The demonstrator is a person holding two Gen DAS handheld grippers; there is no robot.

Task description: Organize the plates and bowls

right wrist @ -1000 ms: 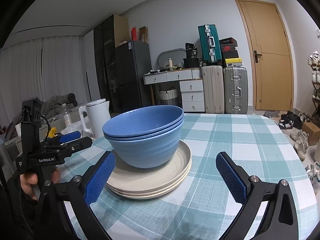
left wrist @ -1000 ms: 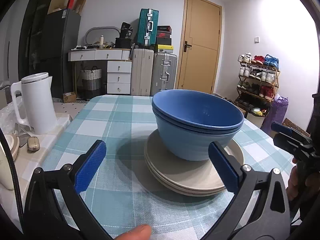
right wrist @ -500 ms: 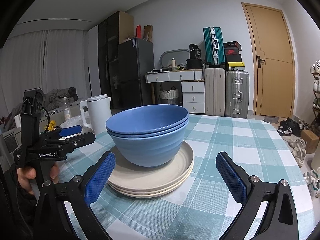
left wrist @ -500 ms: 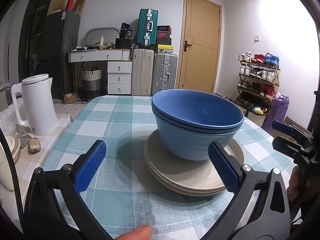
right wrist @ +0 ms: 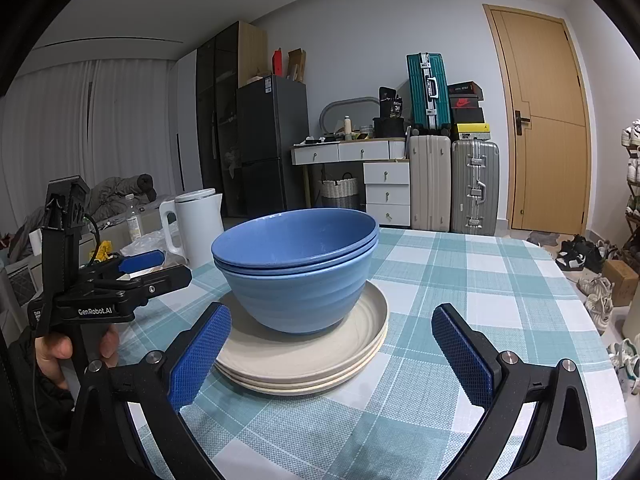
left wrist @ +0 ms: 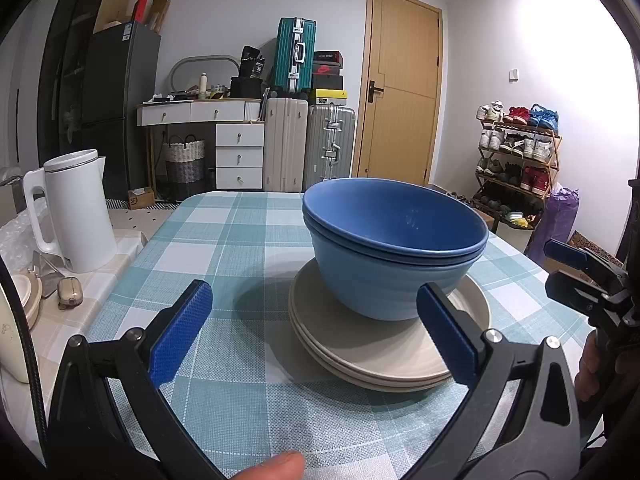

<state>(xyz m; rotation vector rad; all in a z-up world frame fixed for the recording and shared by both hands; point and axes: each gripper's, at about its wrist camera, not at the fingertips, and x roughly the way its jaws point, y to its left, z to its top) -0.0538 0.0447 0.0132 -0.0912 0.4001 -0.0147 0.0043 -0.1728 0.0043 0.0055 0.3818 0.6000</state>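
Blue bowls (left wrist: 394, 252) sit nested on a stack of beige plates (left wrist: 372, 344) on the checked tablecloth; they also show in the right wrist view as blue bowls (right wrist: 298, 268) on beige plates (right wrist: 304, 354). My left gripper (left wrist: 314, 334) is open and empty, just short of the stack and a little left of it. My right gripper (right wrist: 330, 354) is open and empty, facing the stack from the other side. Each gripper shows in the other's view: the right gripper (left wrist: 580, 276) and the left gripper (right wrist: 140, 270).
A white kettle (left wrist: 70, 210) stands on a side counter left of the table (left wrist: 224, 248), with small items beside it. The kettle also shows in the right wrist view (right wrist: 198, 226). Beyond the table are suitcases (left wrist: 308, 140), drawers, a door and a shoe rack (left wrist: 516, 152).
Both grippers have shifted slightly; the right wrist view has dropped a little and drawn back from the stack. The bowls and plates have not moved.
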